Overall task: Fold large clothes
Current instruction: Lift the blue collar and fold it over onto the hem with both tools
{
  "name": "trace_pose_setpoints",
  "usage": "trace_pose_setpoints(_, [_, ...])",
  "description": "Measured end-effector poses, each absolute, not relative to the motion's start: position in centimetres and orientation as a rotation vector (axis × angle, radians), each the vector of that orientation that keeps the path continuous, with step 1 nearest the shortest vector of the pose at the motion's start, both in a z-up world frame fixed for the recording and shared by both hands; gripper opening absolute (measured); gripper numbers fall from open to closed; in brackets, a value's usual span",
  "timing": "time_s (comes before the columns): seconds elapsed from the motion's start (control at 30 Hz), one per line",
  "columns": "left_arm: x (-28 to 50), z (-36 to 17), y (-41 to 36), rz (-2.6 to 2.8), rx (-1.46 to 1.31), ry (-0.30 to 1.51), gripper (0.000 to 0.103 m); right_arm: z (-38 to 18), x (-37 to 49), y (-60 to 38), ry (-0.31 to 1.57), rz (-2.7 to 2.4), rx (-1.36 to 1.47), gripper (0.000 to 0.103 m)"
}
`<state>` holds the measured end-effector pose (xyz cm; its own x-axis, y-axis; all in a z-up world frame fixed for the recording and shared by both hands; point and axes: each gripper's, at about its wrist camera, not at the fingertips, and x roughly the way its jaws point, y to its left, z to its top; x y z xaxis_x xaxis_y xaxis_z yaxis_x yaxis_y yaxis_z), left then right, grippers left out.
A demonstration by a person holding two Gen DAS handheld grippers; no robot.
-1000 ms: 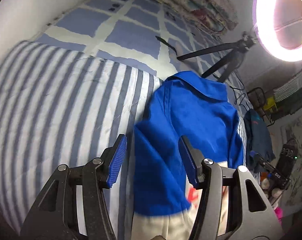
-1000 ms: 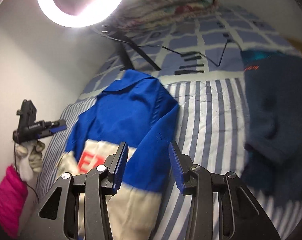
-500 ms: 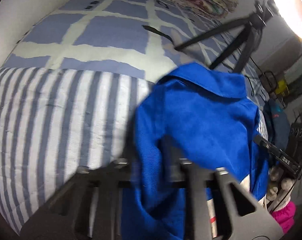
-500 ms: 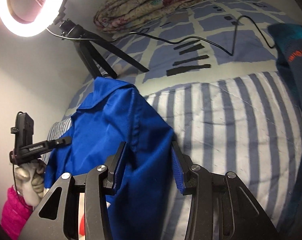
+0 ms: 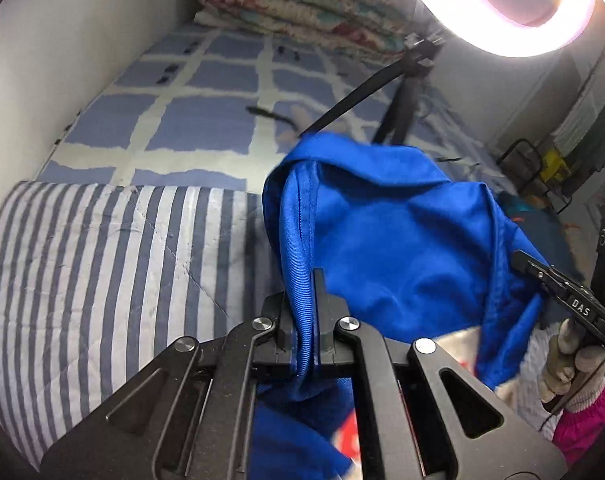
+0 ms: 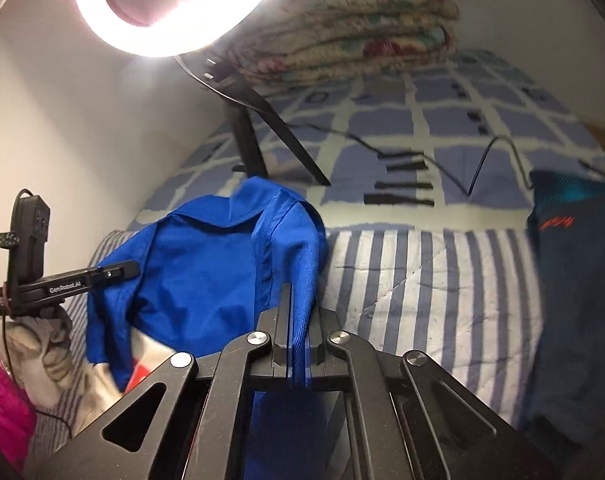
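Observation:
A blue jacket point(image 5: 386, 232) with a cream lower part and a red mark hangs lifted above the striped quilt point(image 5: 102, 264). My left gripper point(image 5: 304, 312) is shut on a blue side fold of it. My right gripper point(image 6: 300, 320) is shut on the opposite side fold of the jacket point(image 6: 206, 264). The collar end points toward the tripod. Each gripper shows in the other's view, the right one point(image 5: 558, 296) at the jacket's right edge, the left one point(image 6: 78, 280) at its left edge.
A ring light point(image 5: 502, 4) on a black tripod point(image 6: 254, 120) stands just behind the jacket on the checked blue sheet point(image 5: 198, 120). A folded floral quilt point(image 6: 342, 48) lies at the bed's head. A dark blue garment point(image 6: 574, 280) lies on the right. A wall runs along the left.
Both grippers moved in over the jacket's sides and shut on them. The jacket, flat on the quilt before, is now lifted and bunched between them.

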<state>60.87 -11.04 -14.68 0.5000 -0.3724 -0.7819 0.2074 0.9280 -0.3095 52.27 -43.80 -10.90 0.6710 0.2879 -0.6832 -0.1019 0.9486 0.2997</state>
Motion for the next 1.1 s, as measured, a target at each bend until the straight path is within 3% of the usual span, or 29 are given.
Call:
trace_pose_setpoints(0.3, [52.1,-7.3,-10.3,-0.423,-0.175,0.900,0.001,-4.4,45.2,-41.0,0.730,0.235,0.176,0.002])
trace_pose_setpoints(0.53, [45.1,-5.0,-9.4,-0.458,-0.166,0.876,0.001,-1.7,38.8,-39.2,0.708,0.237,0.123,0.002])
trace_pose_setpoints(0.8, [37.1,-4.6,-7.8,-0.467,-0.140,0.868,0.001,-1.5,31.2,-38.2,0.712,0.229,0.081,0.001])
trace_pose_setpoints(1.1, [28.9,-7.7,-6.7,-0.468,-0.011,0.903,0.001,-5.8,22.3,-37.4,0.775,0.226,0.054,0.001])
